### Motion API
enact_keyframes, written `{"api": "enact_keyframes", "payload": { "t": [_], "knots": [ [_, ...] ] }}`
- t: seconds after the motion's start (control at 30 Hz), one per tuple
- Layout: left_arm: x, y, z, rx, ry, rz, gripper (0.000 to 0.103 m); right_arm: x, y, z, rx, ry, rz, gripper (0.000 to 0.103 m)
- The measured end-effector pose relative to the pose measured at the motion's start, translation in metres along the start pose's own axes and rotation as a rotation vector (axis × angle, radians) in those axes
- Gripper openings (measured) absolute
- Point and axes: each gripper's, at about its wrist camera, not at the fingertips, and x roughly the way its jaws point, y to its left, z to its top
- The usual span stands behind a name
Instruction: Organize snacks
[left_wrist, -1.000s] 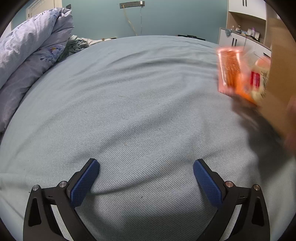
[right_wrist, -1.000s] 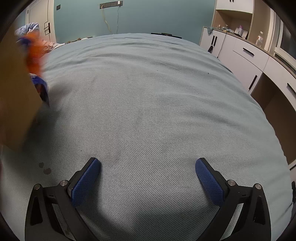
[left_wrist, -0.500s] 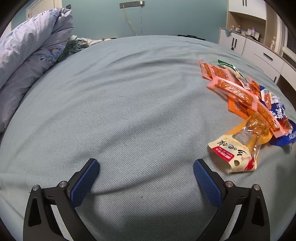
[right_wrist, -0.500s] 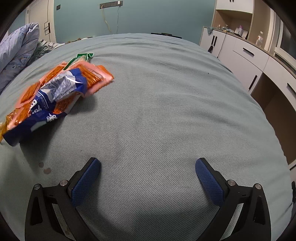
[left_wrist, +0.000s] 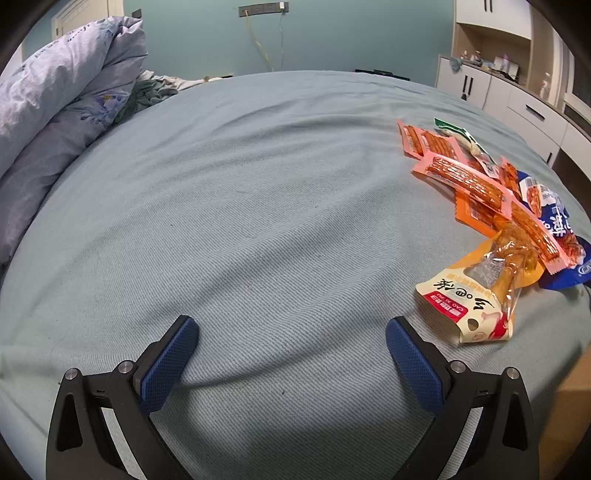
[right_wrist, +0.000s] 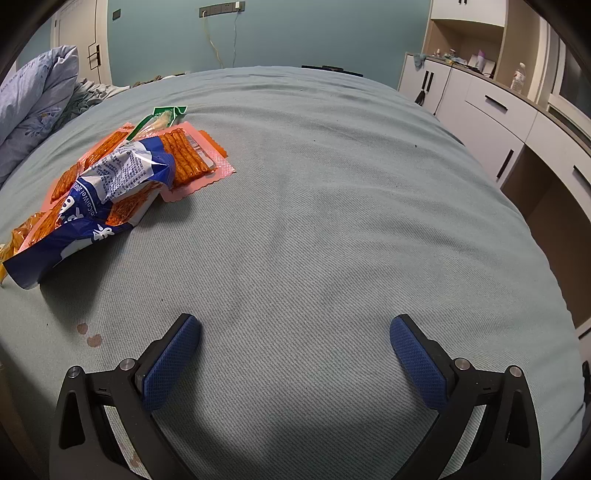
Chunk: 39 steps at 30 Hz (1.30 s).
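Snack pile (left_wrist: 491, 192): lay loose on the bed (left_wrist: 258, 206), at the right of the left wrist view and the upper left of the right wrist view. Contents noted: pink packs of orange sticks (left_wrist: 465, 181), a blue bag (right_wrist: 99, 192) draped over them, a green-tipped pack (right_wrist: 159, 120) at the far end, and a yellow pack (left_wrist: 476, 295) nearest the left hand-held gripper (left_wrist: 291, 347). Left hand-held gripper: fingers spread wide, empty, low over bare sheet at lower centre. Right hand-held gripper (right_wrist: 295, 347): likewise spread and empty, the pile well off to its upper left. Step judged: first pick from the heap. Recommended: take the yellow pack first, since it lay free at the pile's edge; pinch a flat edge, lift clear before touching overlapped packs. Container: a brown cardboard surface (left_wrist: 569, 417), possibly a box, showed at the lower right edge of the left view; its contents could not be seen.
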Motion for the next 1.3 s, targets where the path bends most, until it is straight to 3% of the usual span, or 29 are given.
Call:
{"api": "enact_keyframes", "payload": {
  "t": [1.07,1.3],
  "knots": [
    [0.002,-0.005,0.001,0.001,0.001,0.008,0.103,-0.001,0.002,0.000,-0.012,-0.003,-0.016,0.103],
    [0.007,-0.010,0.014,0.023,0.058,0.011,0.103,0.002,0.000,0.004,-0.011,0.020,0.000,0.103]
  ]
}}
